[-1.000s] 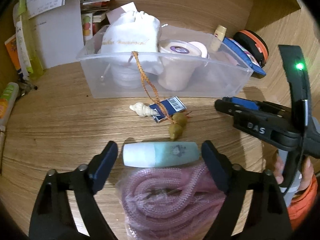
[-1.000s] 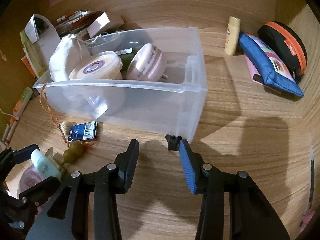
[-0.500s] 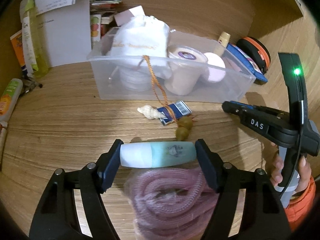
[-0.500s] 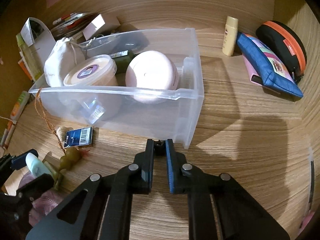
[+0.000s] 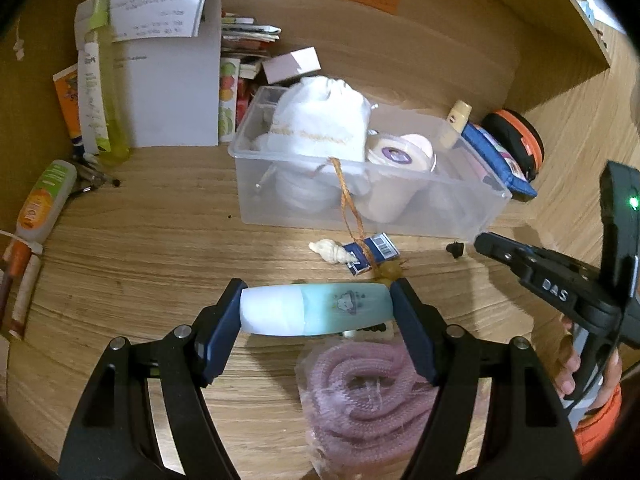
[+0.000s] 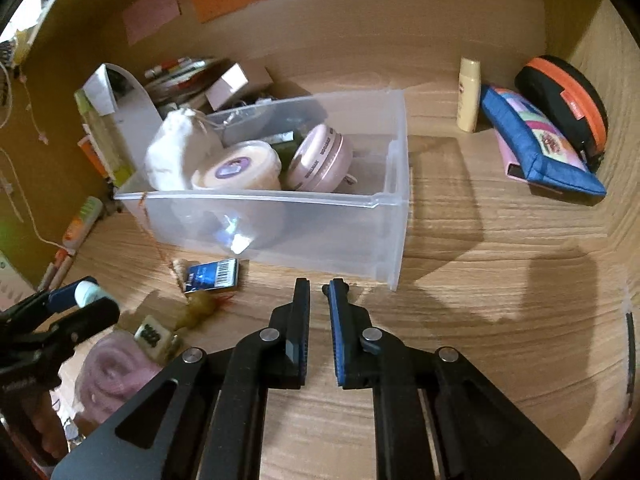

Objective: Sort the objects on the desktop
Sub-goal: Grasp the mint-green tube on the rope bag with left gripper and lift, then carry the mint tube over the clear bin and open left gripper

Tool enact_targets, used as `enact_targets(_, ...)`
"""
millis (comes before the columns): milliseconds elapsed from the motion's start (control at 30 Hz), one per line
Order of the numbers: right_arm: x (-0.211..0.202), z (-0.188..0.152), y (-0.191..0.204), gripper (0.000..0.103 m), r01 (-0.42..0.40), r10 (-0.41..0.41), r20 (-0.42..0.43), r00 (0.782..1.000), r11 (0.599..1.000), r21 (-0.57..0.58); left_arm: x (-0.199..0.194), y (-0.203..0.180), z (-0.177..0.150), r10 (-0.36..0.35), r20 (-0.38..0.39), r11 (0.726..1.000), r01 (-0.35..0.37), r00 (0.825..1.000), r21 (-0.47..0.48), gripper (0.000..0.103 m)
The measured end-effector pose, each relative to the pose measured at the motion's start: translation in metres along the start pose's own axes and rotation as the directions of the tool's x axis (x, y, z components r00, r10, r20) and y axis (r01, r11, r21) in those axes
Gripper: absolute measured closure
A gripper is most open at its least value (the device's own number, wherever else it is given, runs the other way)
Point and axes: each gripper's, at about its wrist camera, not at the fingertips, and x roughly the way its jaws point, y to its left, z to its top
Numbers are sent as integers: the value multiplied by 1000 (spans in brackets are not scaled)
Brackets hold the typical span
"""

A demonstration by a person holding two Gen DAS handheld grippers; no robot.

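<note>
So the left hand-held gripper (image 5: pixel 316 312) is pinching the tube (image 5: pixel 320 310) end to end, one pad on the white cap end and the other on the teal end. That's a sensible way to hold it, since a soft tube squashes if you grab it across the middle. The tube looks to be held up off the table (image 5: pixel 140 260), hanging just above the pink cord (image 5: pixel 372 392) and well short of the bin (image 5: pixel 440 220). The bin is the obvious place for it. It already holds a white pouch (image 5: pixel 320 120) and a couple of tubs crowded toward the left, so the free room is at the right end, and that's probably where the tube wants to go. The right hand-held gripper (image 6: pixel 319 292) has its pads pressed nearly together, down low by the bin's near corner. There's a little black bit (image 5: pixel 456 249) right at its tips, but you can't tell from either view whether it's nipped or just lying on the table in front. An orange string hangs over the bin's front wall to a card (image 5: pixel 376 250) on the table, and it could snag on the way in.
</note>
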Motion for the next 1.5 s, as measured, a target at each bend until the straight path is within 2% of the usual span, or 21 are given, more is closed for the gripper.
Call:
enact_targets(133, -9, 3, 0, 94, 6, -6, 21, 1000, 1000, -12, -6, 2, 3, 0, 19, 1000, 0, 1000, -5, 31)
enact_targets(200, -4, 7, 0, 94, 38, -38, 7, 999, 999, -30, -8, 3, 4, -4, 24, 1000, 4, 1000, -10, 31)
enact_targets(367, 19, 10, -5, 83, 27, -30, -82, 996, 999, -37, -10, 7, 1, -9, 27, 1000, 10, 1000, -14, 31)
enact_targets(733, 53, 11, 6, 83, 83, -98, -134, 986, 990, -118, -9, 22, 7, -14, 41, 999, 16, 999, -40, 31)
enact_targets(800, 55, 11, 9, 84, 94, -112, -127, 986, 986, -138, -8, 22, 9, -15, 42, 999, 17, 999, -38, 31)
enact_targets(833, 56, 11, 10, 89, 94, -111, -122, 986, 986, -140, -8, 23, 10, -17, 42, 999, 18, 999, -37, 31)
enact_targets(1000, 51, 10, 12, 89, 91, -104, -97, 990, 987, -132, -3, 23, 19, -30, 39, 999, 31, 999, -30, 31)
enact_targets(1233, 15, 21, 15, 89, 45, -47, -19, 999, 993, -109, -4, 18, 38, -36, 58, 999, 36, 998, 1, 31)
enact_targets(1500, -18, 48, 22, 89, 21, -10, 90, 996, 991, -131, -3, 12, 65, -56, 84, 998, 54, 995, 31, 31)
